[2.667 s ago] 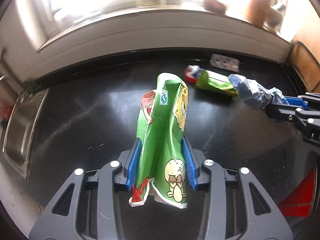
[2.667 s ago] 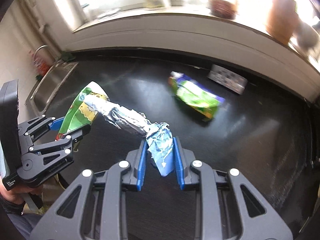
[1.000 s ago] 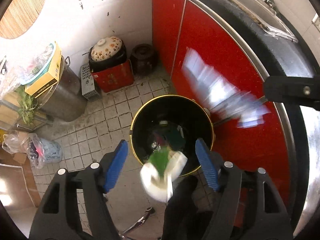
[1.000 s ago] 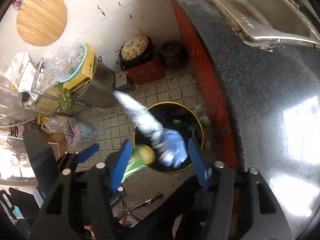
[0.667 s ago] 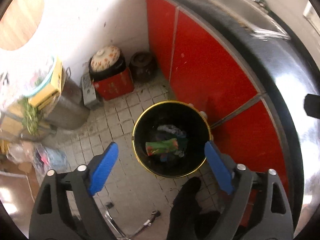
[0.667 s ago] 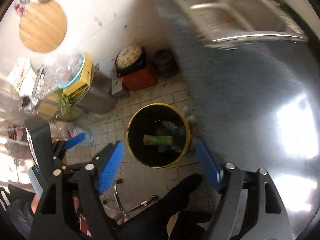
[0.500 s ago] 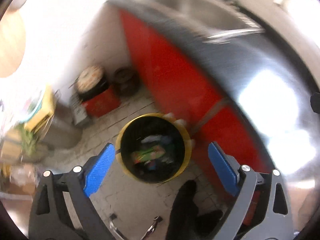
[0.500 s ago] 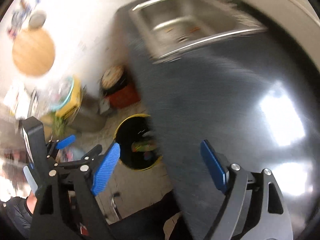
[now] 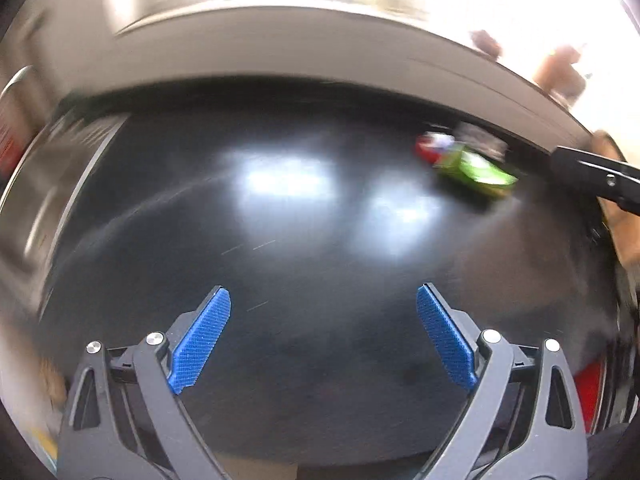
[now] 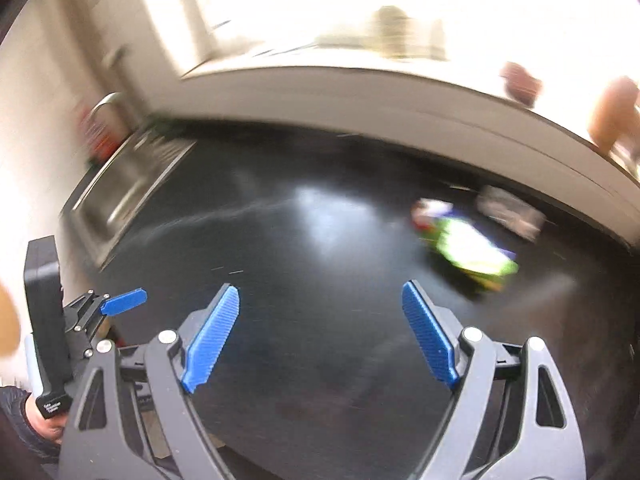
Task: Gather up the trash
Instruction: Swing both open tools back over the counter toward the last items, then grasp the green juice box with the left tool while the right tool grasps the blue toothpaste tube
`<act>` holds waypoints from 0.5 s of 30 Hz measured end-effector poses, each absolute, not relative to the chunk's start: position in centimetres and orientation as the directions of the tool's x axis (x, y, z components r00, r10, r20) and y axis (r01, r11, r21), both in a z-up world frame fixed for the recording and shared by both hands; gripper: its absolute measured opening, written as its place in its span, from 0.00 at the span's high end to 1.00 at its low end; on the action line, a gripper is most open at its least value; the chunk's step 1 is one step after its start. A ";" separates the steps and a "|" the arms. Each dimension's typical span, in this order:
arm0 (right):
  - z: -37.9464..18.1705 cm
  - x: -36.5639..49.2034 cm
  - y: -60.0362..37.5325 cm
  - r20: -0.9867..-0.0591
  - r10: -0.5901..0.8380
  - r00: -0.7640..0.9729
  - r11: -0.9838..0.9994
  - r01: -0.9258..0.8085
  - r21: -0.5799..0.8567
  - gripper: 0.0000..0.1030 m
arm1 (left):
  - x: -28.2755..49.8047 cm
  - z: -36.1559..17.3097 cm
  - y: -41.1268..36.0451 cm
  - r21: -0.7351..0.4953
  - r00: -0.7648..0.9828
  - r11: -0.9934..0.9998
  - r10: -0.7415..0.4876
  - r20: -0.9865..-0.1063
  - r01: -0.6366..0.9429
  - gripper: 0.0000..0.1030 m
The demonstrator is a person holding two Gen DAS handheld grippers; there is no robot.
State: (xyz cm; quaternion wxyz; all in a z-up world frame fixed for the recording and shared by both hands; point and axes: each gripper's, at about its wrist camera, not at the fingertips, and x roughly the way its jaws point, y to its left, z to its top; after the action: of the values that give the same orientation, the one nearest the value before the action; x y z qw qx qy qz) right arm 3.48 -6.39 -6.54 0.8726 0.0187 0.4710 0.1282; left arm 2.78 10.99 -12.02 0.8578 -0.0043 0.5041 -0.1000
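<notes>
A green snack wrapper (image 9: pixel 474 170) (image 10: pixel 472 254) lies at the far right of the black countertop (image 9: pixel 304 240) (image 10: pixel 300 280), with a red and white scrap (image 9: pixel 430 146) (image 10: pixel 426 210) at its far end. A small patterned packet (image 10: pixel 510 210) (image 9: pixel 482 142) lies behind it, by the wall. My left gripper (image 9: pixel 322 340) hangs open and empty over the near part of the counter. My right gripper (image 10: pixel 320 334) is open and empty too, with the wrapper ahead of it to the right. Both views are blurred by motion.
A steel sink (image 10: pixel 124 196) (image 9: pixel 44 196) is set into the counter's left end. The bright window sill (image 10: pixel 400 64) along the back holds blurred pots and jars. A hand (image 10: pixel 48 426) holds the left gripper's handle at the lower left of the right wrist view.
Both grippers let the wrappers fall into the yellow-rimmed bin on the floor, opened wide, then swung up and round to face the countertop again.
</notes>
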 end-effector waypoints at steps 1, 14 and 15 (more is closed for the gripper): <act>-6.5 3.2 -7.9 -0.816 0.228 0.532 0.971 -0.183 0.152 0.21 | 3.1 -11.8 9.3 -0.106 0.470 0.974 -0.191 -0.862 0.203 0.11; -8.3 2.6 -21.0 -0.819 0.166 0.550 0.983 -0.025 0.182 0.21 | 7.6 -13.4 -3.9 -0.076 0.389 0.931 -0.223 -0.894 0.358 0.11; -8.5 3.0 -21.5 -0.820 0.167 0.547 0.983 -0.025 0.183 0.21 | 8.0 -13.6 -4.2 -0.083 0.384 0.935 -0.222 -0.896 0.346 0.11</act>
State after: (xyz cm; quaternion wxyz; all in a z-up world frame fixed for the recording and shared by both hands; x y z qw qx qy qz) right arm 3.01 -21.49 -8.51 0.8763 0.0748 0.4728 0.0547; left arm 7.98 -4.21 -13.60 0.8298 0.0588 0.5280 -0.1709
